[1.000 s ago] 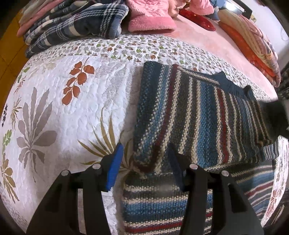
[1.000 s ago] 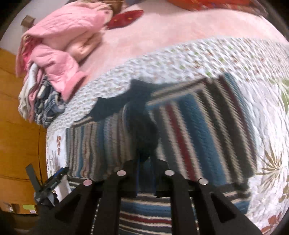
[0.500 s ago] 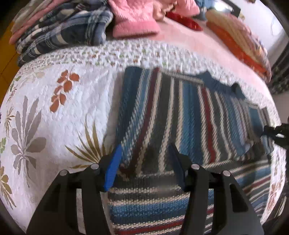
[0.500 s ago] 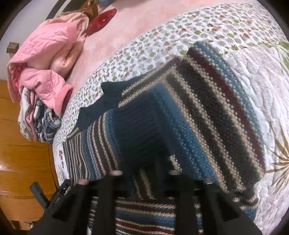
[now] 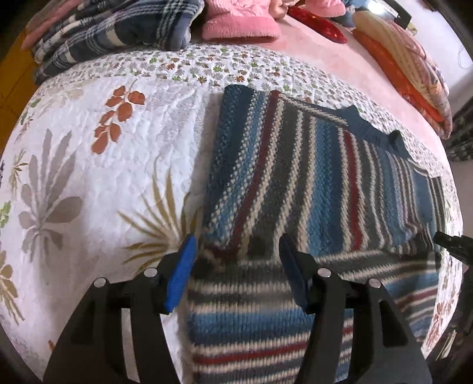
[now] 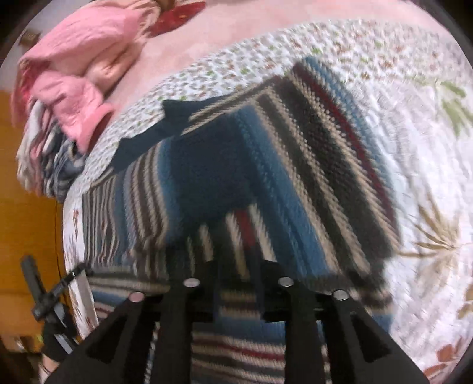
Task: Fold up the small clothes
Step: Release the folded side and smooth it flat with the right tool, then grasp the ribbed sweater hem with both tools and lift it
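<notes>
A striped knit sweater [image 5: 295, 183] in blue, grey, cream and dark red lies folded on the quilted bedspread [image 5: 88, 153], its upper layer laid over a lower layer [image 5: 266, 325]. My left gripper [image 5: 236, 268] is open, its blue pads [image 5: 183, 271] straddling the near edge of the upper layer without touching it. In the blurred right wrist view, the sweater [image 6: 266, 177] fills the centre. My right gripper [image 6: 239, 265] hovers over its near edge with the fingers slightly apart and striped knit showing through the gap. Its dark tip [image 5: 452, 242] shows at the sweater's right side.
Plaid folded clothes [image 5: 118, 32] and pink garments [image 5: 239, 20] are piled at the far end of the bed, with a red item [image 5: 319, 20] and orange bedding [image 5: 408, 65] on the pink sheet. A wooden surface [image 6: 26, 206] lies left of the bed.
The right gripper let go of the dark sweater part it was pinching; that part now lies flat as the folded upper layer. The left gripper stayed open and drew back slightly.
</notes>
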The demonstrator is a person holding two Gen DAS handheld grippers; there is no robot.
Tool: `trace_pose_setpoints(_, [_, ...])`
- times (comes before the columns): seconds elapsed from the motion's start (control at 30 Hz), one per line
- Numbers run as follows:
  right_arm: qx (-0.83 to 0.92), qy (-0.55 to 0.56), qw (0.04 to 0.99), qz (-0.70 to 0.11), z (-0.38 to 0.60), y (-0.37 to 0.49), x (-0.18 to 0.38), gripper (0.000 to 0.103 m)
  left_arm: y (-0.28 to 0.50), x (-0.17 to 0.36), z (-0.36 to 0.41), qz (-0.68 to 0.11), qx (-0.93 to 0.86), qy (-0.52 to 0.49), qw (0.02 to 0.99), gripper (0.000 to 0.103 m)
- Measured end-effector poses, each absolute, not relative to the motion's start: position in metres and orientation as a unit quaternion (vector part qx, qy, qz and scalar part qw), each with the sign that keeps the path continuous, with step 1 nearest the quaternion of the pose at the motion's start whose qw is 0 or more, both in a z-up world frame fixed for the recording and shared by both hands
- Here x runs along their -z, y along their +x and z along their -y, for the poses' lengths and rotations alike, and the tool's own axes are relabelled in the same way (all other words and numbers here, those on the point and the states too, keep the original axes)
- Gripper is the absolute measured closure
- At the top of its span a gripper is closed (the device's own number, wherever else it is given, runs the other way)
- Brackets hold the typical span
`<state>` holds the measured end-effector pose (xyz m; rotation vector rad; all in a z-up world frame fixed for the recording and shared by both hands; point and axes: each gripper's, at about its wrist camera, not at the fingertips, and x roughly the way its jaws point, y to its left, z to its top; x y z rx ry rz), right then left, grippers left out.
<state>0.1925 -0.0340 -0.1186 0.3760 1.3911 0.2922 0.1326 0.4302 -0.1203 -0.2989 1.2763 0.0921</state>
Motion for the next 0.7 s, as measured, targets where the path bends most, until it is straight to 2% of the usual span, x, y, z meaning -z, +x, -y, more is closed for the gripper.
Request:
trace_pose_setpoints(0.07, [-0.141, 0.161, 0.746, -0.63, 0.038, 0.178, 0.104, 0.061, 0.121, 0.11, -0.43, -0.601, -0.049, -0.138, 0.786, 0.045])
trace_pose_setpoints(0.27, [-0.156, 0.145, 0.753, -0.622, 0.06, 0.106, 0.063, 0.037, 0.057, 0.086, -0.429, -0.61, -0.059, -0.198, 0.765, 0.042])
trace_pose_setpoints(0.4, [-0.147, 0.118, 0.758, -0.625, 0.072, 0.048, 0.063, 0.03, 0.002, 0.087, -0.42, -0.628, -0.064, -0.226, 0.742, 0.04])
trace_pose_setpoints(0.7, [-0.129, 0.159, 0.718, -0.666, 0.107, -0.045, 0.099, 0.03, -0.098, 0.111, -0.388, -0.658, -0.067, -0.21, 0.72, 0.036])
